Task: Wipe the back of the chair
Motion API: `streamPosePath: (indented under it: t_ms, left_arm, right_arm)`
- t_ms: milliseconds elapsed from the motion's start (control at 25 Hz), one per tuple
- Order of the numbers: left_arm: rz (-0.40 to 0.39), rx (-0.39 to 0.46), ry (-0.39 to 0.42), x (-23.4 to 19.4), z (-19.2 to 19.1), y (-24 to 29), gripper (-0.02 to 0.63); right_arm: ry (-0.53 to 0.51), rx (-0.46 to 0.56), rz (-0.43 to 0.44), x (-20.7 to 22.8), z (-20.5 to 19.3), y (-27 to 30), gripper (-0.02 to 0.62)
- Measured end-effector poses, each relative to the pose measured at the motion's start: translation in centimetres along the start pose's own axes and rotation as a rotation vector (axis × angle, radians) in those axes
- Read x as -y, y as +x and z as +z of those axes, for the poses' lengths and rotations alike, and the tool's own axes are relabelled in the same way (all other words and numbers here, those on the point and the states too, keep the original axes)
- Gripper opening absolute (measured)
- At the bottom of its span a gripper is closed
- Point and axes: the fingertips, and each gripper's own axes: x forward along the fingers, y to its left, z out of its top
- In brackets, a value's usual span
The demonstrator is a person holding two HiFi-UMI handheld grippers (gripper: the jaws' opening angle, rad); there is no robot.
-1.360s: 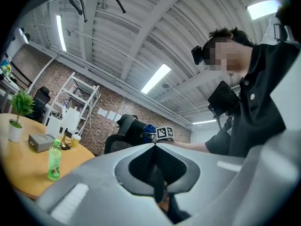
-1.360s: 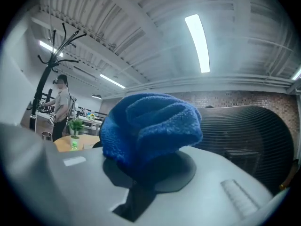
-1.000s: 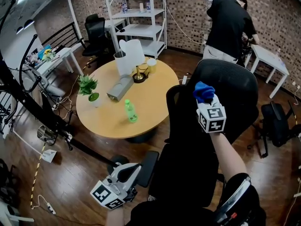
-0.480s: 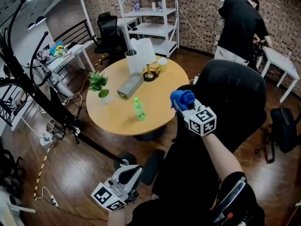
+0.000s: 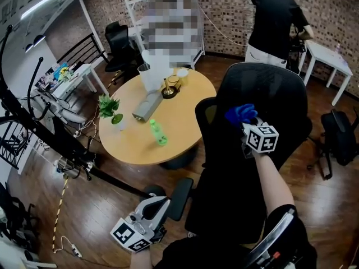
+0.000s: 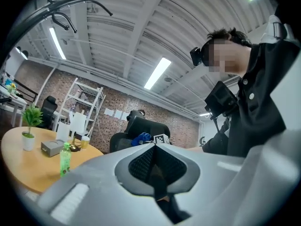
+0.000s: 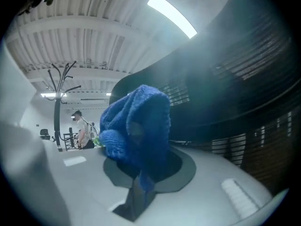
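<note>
A black mesh office chair stands before me, its back (image 5: 275,97) facing me in the head view. My right gripper (image 5: 245,123) is shut on a bunched blue cloth (image 5: 240,114) and presses it against the upper left part of the back. In the right gripper view the blue cloth (image 7: 136,126) fills the jaws, with the chair mesh (image 7: 244,74) close on the right. My left gripper (image 5: 152,207) hangs low at the left beside the chair's armrest (image 5: 179,198), shut and holding nothing. The left gripper view also shows the chair (image 6: 143,125) and the cloth (image 6: 140,138) far off.
A round wooden table (image 5: 179,125) stands just left of the chair, with a green bottle (image 5: 156,132), a potted plant (image 5: 107,106) and a grey box (image 5: 146,105). A person in black (image 5: 275,21) stands behind. A white table (image 5: 325,55) and a bag (image 5: 339,136) are at the right.
My right gripper swept the blue cloth left to the chair back's edge, then back right toward its middle. The left gripper has stayed low at the left.
</note>
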Motion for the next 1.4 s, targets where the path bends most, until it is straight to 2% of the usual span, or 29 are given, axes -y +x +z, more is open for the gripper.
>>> streamPosePath:
  t_ms: [400,640,760,1040,1160,1280,1400]
  left_arm:
    - [-0.221,-0.053,-0.011,3.5,-1.0,6.0,0.005]
    - [-0.301,-0.075,-0.025,4.9,-1.6,7.8,0.005]
    - [-0.334,-0.076,-0.038,5.4,-1.9,8.5,0.005]
    - [-0.384,-0.064,-0.072,5.6,-2.3,9.3,0.005]
    - [-0.388,-0.063,-0.072,5.1,-2.5,9.0,0.005]
    - [-0.372,-0.051,-0.073,4.4,-2.3,8.2,0.005]
    - [-0.351,-0.042,-0.075,3.3,-2.0,7.1,0.005]
  right_arm:
    - [0.024,0.063,-0.26,11.7,1.9,-11.9,0.052]
    - [0.073,0.109,-0.43,17.5,2.9,-19.3,0.052]
    - [0.082,0.1,-0.523,20.1,3.1,-22.8,0.052]
    - [0.107,0.095,-0.79,23.3,2.4,-30.8,0.052]
    - [0.043,0.085,-0.892,23.0,2.1,-32.8,0.052]
    - [-0.026,0.027,-0.893,21.6,1.1,-30.7,0.052]
    - [-0.039,-0.037,-0.793,19.3,-0.8,-26.1,0.052]
